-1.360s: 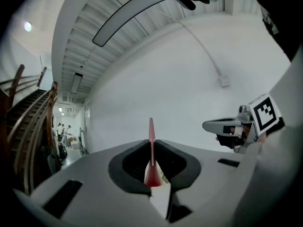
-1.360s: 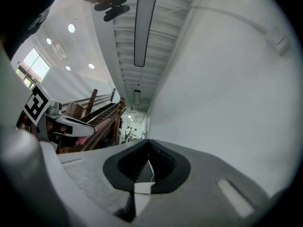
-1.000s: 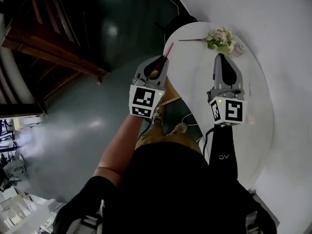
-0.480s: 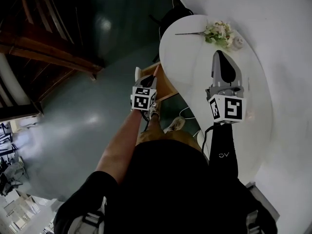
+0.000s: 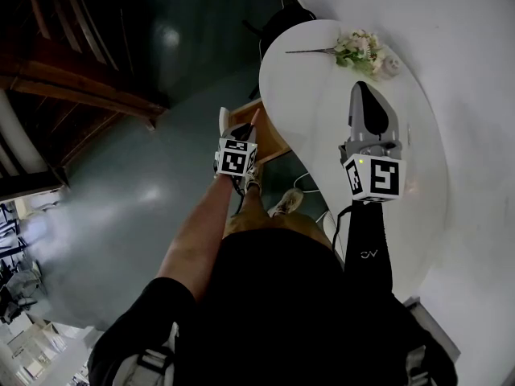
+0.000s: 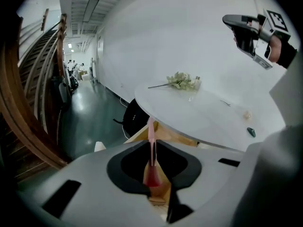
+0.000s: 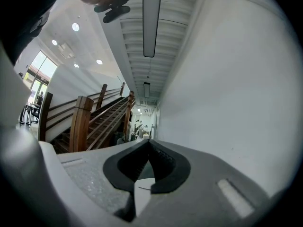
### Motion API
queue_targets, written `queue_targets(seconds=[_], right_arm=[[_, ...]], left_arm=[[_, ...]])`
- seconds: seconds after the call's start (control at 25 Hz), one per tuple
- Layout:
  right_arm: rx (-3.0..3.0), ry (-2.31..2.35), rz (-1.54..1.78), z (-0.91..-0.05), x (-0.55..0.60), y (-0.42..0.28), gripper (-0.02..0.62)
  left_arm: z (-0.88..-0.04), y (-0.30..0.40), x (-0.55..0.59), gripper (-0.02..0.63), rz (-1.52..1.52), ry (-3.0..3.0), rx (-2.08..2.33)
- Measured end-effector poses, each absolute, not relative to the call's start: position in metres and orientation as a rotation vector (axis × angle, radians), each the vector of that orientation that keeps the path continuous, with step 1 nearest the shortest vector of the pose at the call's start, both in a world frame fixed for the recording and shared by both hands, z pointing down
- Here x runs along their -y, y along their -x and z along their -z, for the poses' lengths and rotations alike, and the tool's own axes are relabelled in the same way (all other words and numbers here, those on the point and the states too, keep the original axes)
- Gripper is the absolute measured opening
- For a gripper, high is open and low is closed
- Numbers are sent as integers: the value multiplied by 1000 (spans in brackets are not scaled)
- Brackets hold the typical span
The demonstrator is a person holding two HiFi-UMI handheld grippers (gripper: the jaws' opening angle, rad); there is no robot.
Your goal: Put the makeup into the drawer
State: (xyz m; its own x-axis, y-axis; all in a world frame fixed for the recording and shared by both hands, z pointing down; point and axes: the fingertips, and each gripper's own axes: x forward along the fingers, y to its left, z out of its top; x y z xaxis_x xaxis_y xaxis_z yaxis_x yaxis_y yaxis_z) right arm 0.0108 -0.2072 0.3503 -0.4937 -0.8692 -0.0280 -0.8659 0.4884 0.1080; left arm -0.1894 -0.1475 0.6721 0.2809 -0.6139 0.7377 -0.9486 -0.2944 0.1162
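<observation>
White wall [image 6: 156,41], glossy grey-green floor [image 5: 121,191] (lamps mirrored in it), wooden staircase [image 7: 83,122], round white table [image 5: 322,119], ceiling strip light [image 7: 151,18]

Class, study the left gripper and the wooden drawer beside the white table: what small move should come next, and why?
Probably ease the left gripper forward and down until the pink makeup stick is over the wooden drawer. Its fingers clamp the stick, whose tip points at the drawer below the white table edge, not yet inside.

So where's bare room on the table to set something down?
The table is bare across its middle, from the flowers at the far end to the near edge, under the right gripper. Crowded around the flowers; a small teal thing lies near the right edge.
</observation>
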Motion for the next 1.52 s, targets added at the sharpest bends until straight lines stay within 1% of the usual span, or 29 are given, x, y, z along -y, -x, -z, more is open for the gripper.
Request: queue_targets(seconds=[0.04, 0.08, 0.12, 0.48, 0.6, 0.76, 0.92, 1.12, 1.24, 1.36, 1.52], right_arm=[[2684, -1564, 166, -351, 208, -12, 5], [2684, -1563, 165, -351, 208, -12, 5], [2684, -1562, 163, -352, 208, -13, 5], [2689, -1562, 157, -355, 210, -15, 5], [2686, -1567, 162, -355, 209, -17, 5], [2675, -1594, 164, -352, 206, -23, 5], [2678, -1619, 173, -344, 205, -30, 5], [2675, -1663, 191, -332, 200, -45, 5], [2666, -1698, 190, -327, 193, -53, 5], [2656, -1725, 211, -321, 184, -66, 5], [2597, -1816, 210, -317, 165, -100, 5]], left_arm=[[-674, 187, 147, 86, -798, -2010, 1384], [-676, 185, 146, 178, -808, -2016, 1366], [-678, 183, 145, 189, -820, -2018, 1353], [-687, 188, 139, 189, -862, -1995, 1357], [-671, 188, 147, 189, -845, -2046, 1387], [-605, 178, 173, 189, -766, -2219, 1481], [-508, 156, 203, 189, -625, -2445, 1577], [-360, 134, 207, 187, -274, -2695, 1784], [-334, 117, 200, 187, -195, -2762, 1748], [-327, 96, 192, 187, -171, -2802, 1701], [-322, 55, 181, 187, -156, -2877, 1588]])
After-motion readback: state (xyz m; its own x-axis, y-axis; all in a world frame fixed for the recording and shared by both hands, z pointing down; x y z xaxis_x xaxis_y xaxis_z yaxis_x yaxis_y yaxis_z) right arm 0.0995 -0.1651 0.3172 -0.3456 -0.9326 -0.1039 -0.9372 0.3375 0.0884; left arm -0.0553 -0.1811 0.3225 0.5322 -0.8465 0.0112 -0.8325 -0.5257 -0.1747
